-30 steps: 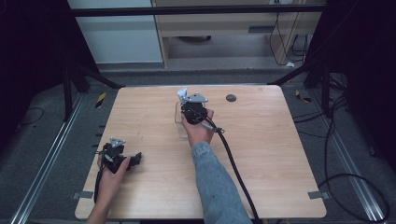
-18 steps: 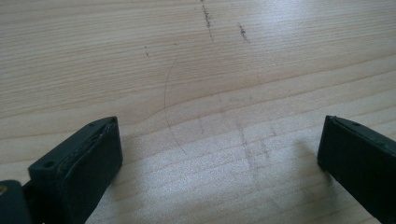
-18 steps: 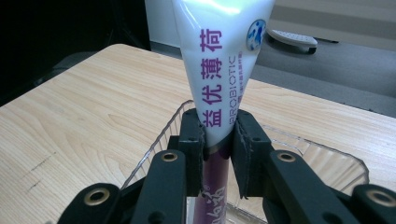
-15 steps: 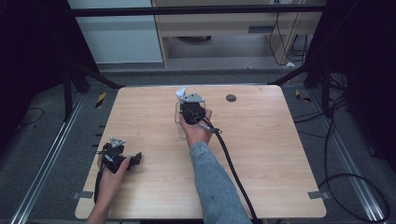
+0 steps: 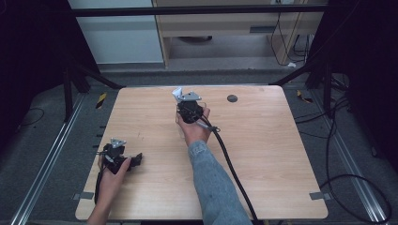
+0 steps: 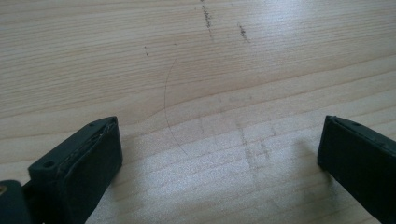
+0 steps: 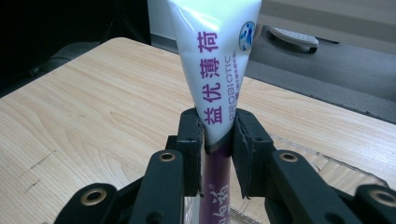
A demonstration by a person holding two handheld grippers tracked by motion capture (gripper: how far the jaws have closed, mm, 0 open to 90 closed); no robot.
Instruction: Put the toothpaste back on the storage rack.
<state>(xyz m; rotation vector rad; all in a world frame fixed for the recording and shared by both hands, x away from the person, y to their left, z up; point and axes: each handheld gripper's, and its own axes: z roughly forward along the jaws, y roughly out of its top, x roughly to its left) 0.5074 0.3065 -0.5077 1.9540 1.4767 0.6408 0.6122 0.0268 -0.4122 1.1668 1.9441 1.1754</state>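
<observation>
White and purple plastic made up the toothpaste tube (image 7: 215, 79), which stood upright between the jaws of the right gripper (image 7: 217, 140); the pads were clenched on it where the white upper part met the purple lower part. Its flat crimped end pointed to twelve o'clock in the right gripper view. In the high view the tube (image 5: 177, 94) rose above the right gripper (image 5: 187, 106) a little towards eleven o'clock from the middle of the wooden table (image 5: 272, 154), with a small dark disc (image 5: 232, 98) lying on the wood at about three o'clock from it, apart. A clear container (image 7: 303, 154) sat just beneath the tube. The left gripper (image 5: 131, 160) rested at about seven o'clock on the table, well apart from the tube; in its own view its jaws stood released and wide over bare wood.
</observation>
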